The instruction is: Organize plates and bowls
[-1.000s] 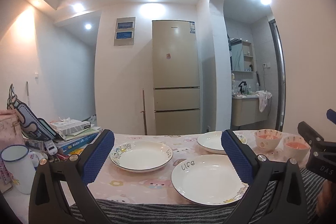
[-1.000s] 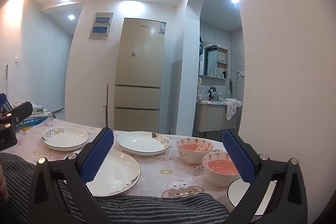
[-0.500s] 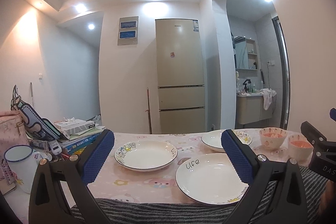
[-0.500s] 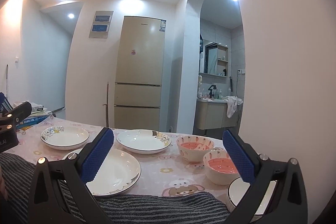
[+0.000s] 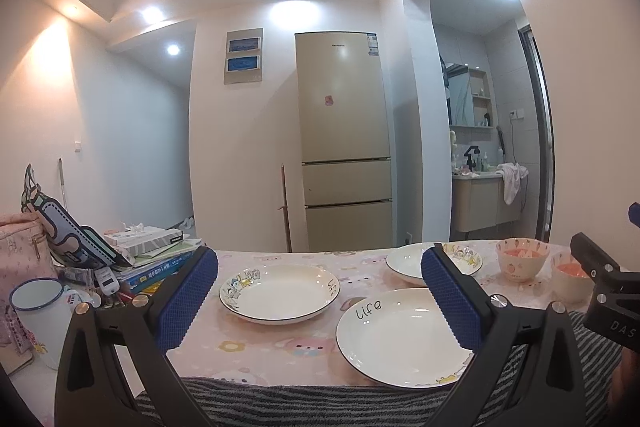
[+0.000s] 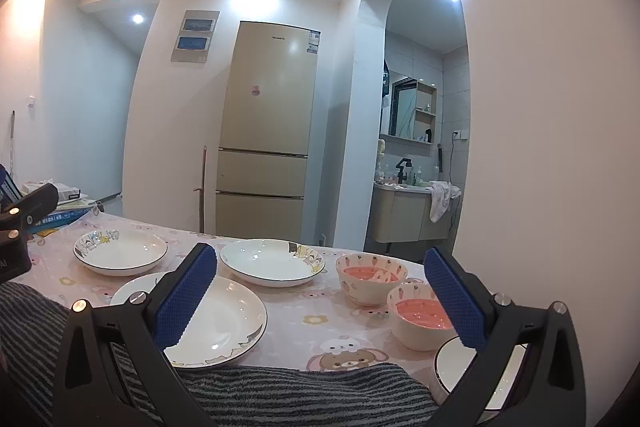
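Your left gripper (image 5: 320,275) and right gripper (image 6: 320,275) both hold their blue fingers (image 5: 188,301) spread wide, gripping nothing, above the near edge of the counter (image 6: 296,323). On it sit 3 white plates (image 6: 224,319) near you and 2 pink-lined bowls (image 6: 418,317) touching, right of them.

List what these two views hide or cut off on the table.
- Fourth plate, right wrist view: mostly behind the right gripper's finger and cut by the lower edge.
- Near bowl, left wrist view: partly behind the right gripper's body.
- "Life" plate: its right rim sits behind the left gripper's finger.
- Book titles: too small to read.
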`<state>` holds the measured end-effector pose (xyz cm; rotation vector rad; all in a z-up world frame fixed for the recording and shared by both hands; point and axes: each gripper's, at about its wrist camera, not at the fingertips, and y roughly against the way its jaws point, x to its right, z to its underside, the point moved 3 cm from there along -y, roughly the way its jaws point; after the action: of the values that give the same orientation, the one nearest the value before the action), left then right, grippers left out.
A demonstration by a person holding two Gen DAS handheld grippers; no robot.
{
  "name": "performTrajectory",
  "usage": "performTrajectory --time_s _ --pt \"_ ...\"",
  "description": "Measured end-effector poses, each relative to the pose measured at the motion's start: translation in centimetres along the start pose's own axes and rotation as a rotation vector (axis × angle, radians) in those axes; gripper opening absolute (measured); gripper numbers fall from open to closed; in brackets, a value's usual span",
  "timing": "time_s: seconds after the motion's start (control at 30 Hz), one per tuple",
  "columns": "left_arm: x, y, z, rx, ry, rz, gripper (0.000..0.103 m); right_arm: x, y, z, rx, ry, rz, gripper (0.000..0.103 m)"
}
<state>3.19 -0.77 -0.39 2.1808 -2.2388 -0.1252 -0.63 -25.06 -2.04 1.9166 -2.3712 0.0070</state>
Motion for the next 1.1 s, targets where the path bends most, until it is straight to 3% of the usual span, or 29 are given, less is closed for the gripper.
performTrajectory --time_s 1.1 --pt "-0.54 0.37 -0.14 0.017 0.013 -0.005 0.103 0.54 -0.43 0.23 0.001 -0.018 -0.002 0.103"
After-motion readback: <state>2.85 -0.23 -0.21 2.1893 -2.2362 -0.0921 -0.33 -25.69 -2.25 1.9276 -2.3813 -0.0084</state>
